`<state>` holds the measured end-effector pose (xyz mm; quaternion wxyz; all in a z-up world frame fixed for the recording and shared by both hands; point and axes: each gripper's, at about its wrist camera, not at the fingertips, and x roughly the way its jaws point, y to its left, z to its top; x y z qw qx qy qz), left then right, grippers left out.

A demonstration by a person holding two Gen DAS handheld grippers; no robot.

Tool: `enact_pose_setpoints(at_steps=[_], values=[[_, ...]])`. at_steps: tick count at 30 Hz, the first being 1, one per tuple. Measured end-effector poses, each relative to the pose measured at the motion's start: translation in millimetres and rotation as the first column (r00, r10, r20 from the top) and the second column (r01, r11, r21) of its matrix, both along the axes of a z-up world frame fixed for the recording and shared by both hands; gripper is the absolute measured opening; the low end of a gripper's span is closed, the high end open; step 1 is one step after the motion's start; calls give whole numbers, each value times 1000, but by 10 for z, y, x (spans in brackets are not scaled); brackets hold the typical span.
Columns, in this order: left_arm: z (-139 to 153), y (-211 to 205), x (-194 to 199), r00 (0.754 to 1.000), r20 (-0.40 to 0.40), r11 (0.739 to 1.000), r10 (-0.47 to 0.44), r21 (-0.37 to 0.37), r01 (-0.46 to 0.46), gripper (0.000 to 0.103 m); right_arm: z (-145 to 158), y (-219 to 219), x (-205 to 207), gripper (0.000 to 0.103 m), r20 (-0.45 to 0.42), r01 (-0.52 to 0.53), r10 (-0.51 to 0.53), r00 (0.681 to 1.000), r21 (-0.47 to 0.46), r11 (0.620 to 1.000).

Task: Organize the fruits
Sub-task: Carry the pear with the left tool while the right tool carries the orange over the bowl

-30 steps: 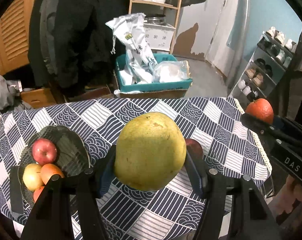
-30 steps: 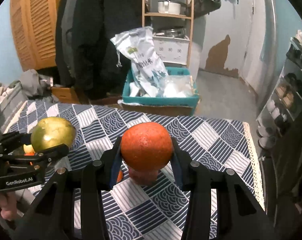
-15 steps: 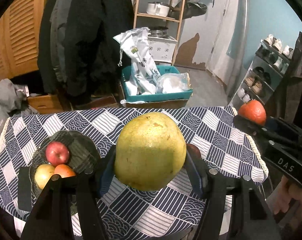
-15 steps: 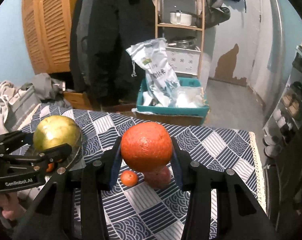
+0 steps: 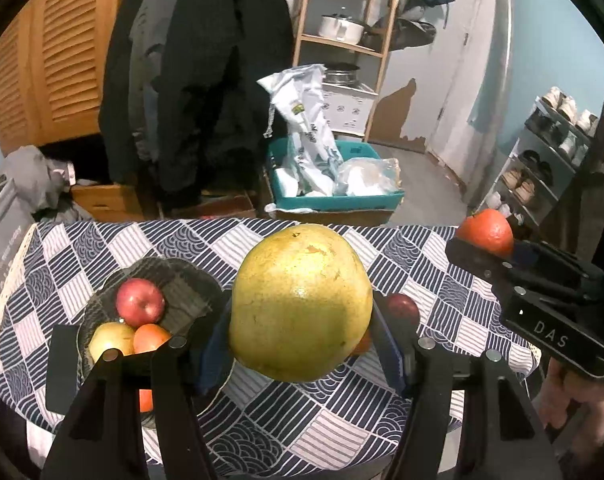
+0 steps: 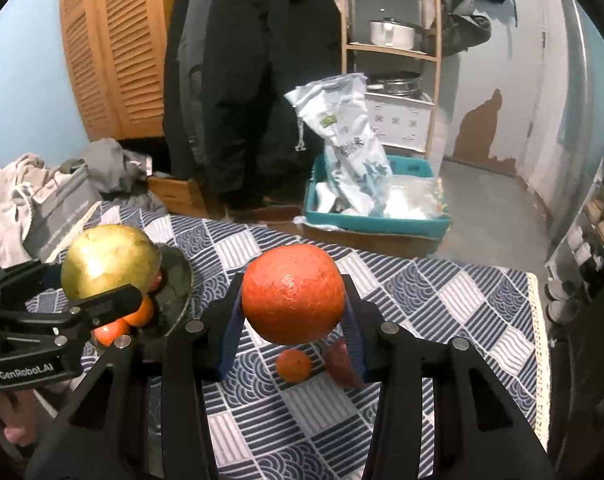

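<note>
While both hands are holding their tools above the table (image 5: 102,248), each one is carrying a fruit. The left gripper (image 5: 302,320) is pinching a large yellow-green pomelo (image 5: 300,304) between its blue pads, the fruit hanging clear of the checked blue-and-white cloth. In the right wrist view that same pomelo (image 6: 108,260) is showing at the left, just over the dark bowl (image 6: 178,276).

The right gripper (image 6: 292,300) is clamping a big orange (image 6: 293,292), jaws pressing on both its sides; it is also hanging above the cloth. From the left wrist view this orange (image 5: 487,230) is sitting at the right edge, well apart from the pomelo.

The dark bowl (image 5: 190,284) is resting on the left part of the table, holding a red apple (image 5: 140,303), a yellow apple (image 5: 110,340) and a small orange fruit (image 5: 150,338).

Two fruits are lying loose on the cloth beneath the right gripper: a small tangerine (image 6: 294,366) and, just beside it, a dark red fruit (image 6: 342,364), partly hidden by a finger.

Beyond the table, a teal crate (image 6: 382,222) with white bags is standing on the floor.
</note>
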<state>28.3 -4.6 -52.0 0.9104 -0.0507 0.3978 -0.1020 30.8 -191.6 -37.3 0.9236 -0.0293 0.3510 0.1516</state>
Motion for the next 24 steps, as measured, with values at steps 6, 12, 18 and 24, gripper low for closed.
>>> enact_pose_setpoints(at_steps=[6, 12, 18, 24], values=[[-47, 222, -3, 999, -11, 999, 47, -7, -47, 66, 17, 228, 52, 44, 1, -41, 41, 999, -6, 999], [-102, 459, -24, 995, -17, 996, 94, -5, -95, 66, -10, 491, 143, 44, -14, -80, 79, 997, -7, 997], [-294, 726, -9, 986, -65, 988, 151, -10, -152, 66, -111, 826, 260, 44, -49, -132, 131, 990, -10, 991], [-578, 944, 47, 971, -132, 980, 198, -2, -200, 66, -271, 1131, 388, 44, -94, -177, 176, 980, 3, 984]])
